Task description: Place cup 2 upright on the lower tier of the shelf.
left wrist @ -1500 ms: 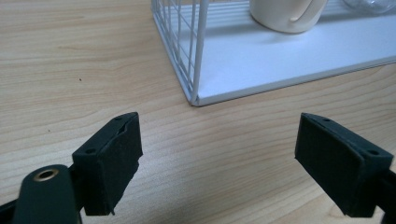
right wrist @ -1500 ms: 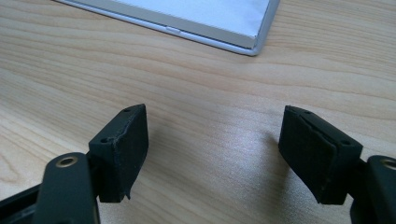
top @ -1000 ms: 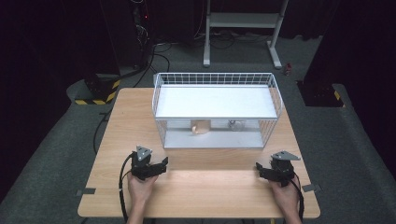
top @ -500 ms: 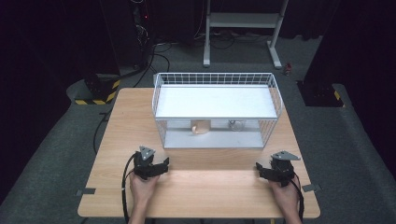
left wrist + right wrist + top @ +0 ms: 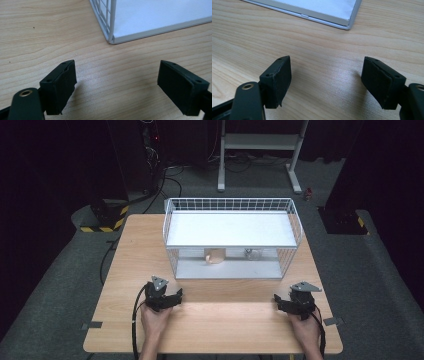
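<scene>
Two claws wait before one white wire rack at frame centre.
Left claw (image 5: 175,296) and right claw (image 5: 278,300) — both wide, empty — on the desk (image 5: 225,320); rack (image 5: 232,229) holds two small items underneath.

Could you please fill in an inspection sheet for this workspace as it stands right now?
Surface: wooden table, bare between the hands and the rack.
Job's things: white wire shelf rack stands at the far middle of the table; a tan object and a small greyish object sit on its lower level, too small to identify.
Clutter: nothing seen on the table besides the rack.
Grippers: left hand-held gripper and right hand-held gripper rest low at the near edge, jaws open, nothing between them.
Cables: a black cable trails from the left one; more cables on the floor behind.
Surroundings: dark room, grey floor, white stand behind.
</scene>
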Motion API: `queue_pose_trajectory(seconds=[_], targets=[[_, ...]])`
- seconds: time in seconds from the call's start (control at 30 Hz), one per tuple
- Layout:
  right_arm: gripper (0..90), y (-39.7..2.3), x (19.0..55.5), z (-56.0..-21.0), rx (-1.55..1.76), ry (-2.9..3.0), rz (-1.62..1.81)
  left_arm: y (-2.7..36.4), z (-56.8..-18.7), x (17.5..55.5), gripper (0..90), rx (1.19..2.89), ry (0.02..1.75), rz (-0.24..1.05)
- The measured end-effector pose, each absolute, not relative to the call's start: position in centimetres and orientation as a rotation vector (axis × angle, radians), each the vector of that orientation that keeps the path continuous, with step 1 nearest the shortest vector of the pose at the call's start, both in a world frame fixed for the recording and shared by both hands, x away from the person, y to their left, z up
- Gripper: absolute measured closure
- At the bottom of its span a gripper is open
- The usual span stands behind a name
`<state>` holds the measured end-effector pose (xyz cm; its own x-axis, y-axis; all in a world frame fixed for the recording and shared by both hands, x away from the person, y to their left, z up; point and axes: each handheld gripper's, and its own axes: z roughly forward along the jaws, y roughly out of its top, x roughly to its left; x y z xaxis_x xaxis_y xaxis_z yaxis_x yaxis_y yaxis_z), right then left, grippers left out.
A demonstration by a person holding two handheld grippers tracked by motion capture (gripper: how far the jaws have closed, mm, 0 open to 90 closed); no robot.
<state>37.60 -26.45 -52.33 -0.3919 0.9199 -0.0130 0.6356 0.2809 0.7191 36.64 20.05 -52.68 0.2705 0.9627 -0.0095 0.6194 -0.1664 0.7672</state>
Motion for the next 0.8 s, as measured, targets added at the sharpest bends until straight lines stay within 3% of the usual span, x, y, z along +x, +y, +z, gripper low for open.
queue_pose_trajectory(seconds=[0.8], targets=[[24.2, -26.45, 37.61, -52.33, 1.401, 2.128, 0.894, 19.59, -52.86, 36.88, 16.1, 1.929, 1.443, 0.641]])
